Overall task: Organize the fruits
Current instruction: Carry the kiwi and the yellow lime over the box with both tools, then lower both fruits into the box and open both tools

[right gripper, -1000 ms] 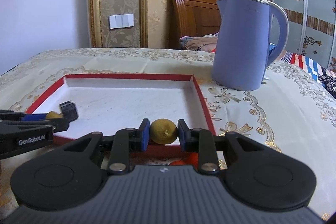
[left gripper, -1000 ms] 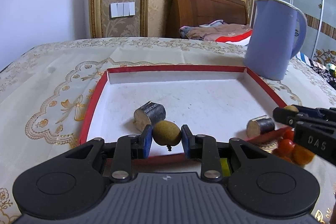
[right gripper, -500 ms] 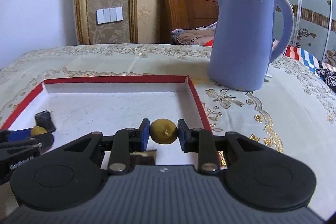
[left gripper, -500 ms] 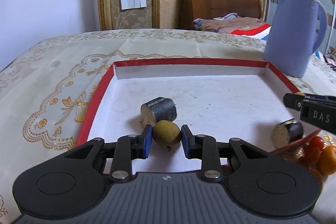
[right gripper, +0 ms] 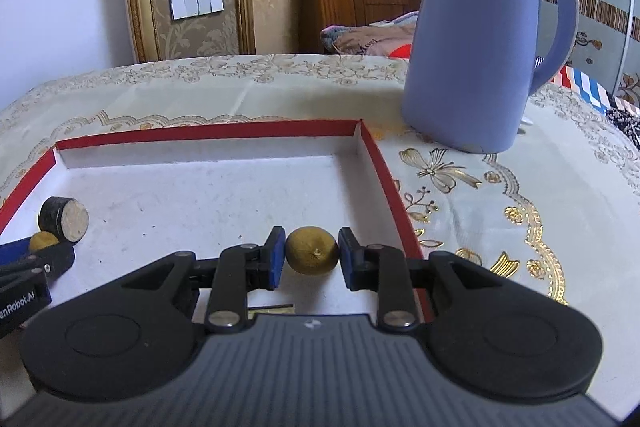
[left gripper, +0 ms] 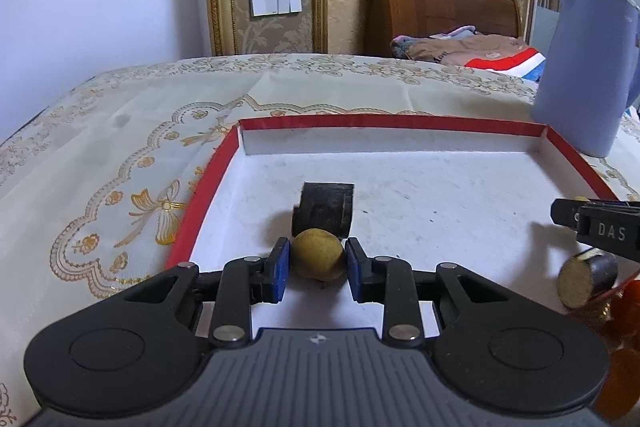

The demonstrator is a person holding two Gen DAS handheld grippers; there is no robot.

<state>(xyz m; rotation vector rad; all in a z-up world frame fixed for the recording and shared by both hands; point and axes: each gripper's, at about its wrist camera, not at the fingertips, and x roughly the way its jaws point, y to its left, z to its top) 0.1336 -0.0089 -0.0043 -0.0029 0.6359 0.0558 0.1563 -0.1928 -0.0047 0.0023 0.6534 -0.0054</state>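
Over the red-rimmed white cardboard tray (left gripper: pixel 208 179), the left gripper (left gripper: pixel 318 261) and right gripper (right gripper: pixel 311 255) each pinch a small round yellow-brown fruit (left gripper: pixel 318 253) (right gripper: pixel 311 254).

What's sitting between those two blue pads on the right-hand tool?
A small yellow-brown round fruit, pinched between the right gripper pads above the red-rimmed tray. The right wrist view shows it.

"DAS" stands on the right gripper (left gripper: pixel 600 223) (white letters); the left gripper (right gripper: pixel 36 259) reads "enRobot.AI".
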